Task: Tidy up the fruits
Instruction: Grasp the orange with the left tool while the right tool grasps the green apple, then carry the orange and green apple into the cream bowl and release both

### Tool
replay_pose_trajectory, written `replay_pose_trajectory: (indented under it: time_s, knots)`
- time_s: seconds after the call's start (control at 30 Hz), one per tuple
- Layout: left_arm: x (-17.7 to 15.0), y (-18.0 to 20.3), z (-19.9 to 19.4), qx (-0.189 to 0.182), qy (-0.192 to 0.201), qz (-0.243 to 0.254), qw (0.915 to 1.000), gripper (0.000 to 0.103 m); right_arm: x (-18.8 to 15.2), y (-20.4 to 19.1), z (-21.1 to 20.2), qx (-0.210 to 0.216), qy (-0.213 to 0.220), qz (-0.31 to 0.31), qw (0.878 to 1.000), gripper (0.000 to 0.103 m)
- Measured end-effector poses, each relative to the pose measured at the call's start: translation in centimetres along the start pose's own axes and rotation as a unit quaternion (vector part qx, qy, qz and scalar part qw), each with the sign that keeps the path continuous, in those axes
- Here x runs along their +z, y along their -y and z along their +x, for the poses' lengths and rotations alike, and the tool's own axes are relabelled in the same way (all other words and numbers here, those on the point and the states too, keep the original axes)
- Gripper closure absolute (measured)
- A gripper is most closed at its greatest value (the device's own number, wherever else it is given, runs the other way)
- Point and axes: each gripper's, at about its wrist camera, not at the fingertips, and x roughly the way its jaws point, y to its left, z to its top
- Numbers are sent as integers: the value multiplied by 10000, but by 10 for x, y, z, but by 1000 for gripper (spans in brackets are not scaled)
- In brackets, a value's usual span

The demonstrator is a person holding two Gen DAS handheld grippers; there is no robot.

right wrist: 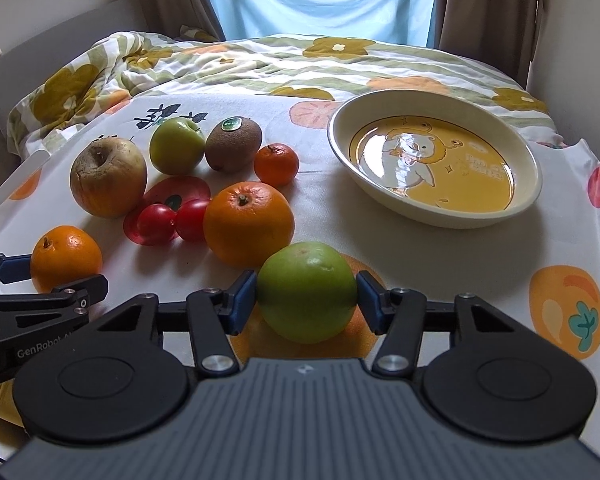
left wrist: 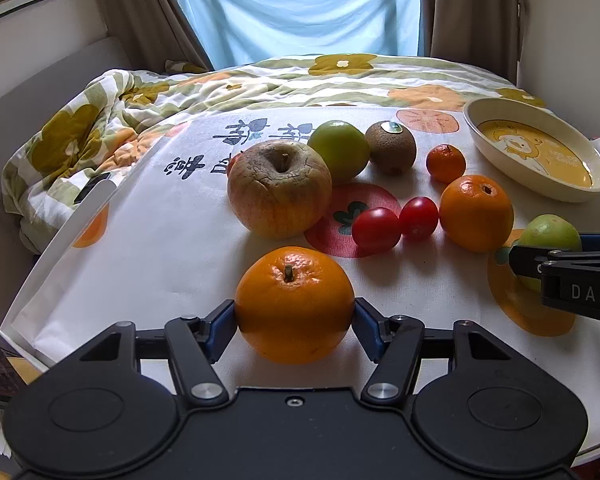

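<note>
**Dual grasp on fruit, dish unloaded**

Left gripper [left wrist: 294, 316]: clamped on near orange [left wrist: 294, 304], bottom centre. Right gripper [right wrist: 306, 300]: clamped on green fruit [right wrist: 306, 292], bottom centre. Mid-frame: loose fruit cluster [right wrist: 180, 184]. Upper right: dish [right wrist: 528, 176], still bare. Risk: round skins slipping from narrow pads during lift; carried fruit knocking tomatoes [right wrist: 176, 218] rolling.

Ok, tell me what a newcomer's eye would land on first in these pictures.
Two grips stand out: the left gripper is closed on an orange at the near edge of the fruit-print cloth, and the right gripper is closed on a green apple beside it. Behind them lies a loose cluster of fruit led by a wrinkled apple, and far right sits an empty duck-print dish.
</note>
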Motion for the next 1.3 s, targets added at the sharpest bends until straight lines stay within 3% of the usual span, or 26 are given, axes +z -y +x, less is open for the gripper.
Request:
replay_pose_trajectory:
  time_s: [0.33, 0.73, 1.03, 1.3]
  knots:
    - [20, 18, -35, -96, 148, 111, 9998, 37, 15, 16, -30, 74, 116, 166, 9998, 34]
    - [88, 61, -77, -588, 754, 516, 9941, 37, 55, 72, -83, -218, 377, 451, 9980, 34]
    - [146, 92, -49, -1159, 998, 1000, 9832, 37, 96, 106, -87, -681, 596, 762, 9930, 34]
    - [190, 120, -1, -1649, 1066, 1501, 9690, 37, 134, 132, -57, -1132, 597, 1132, 9853, 34]
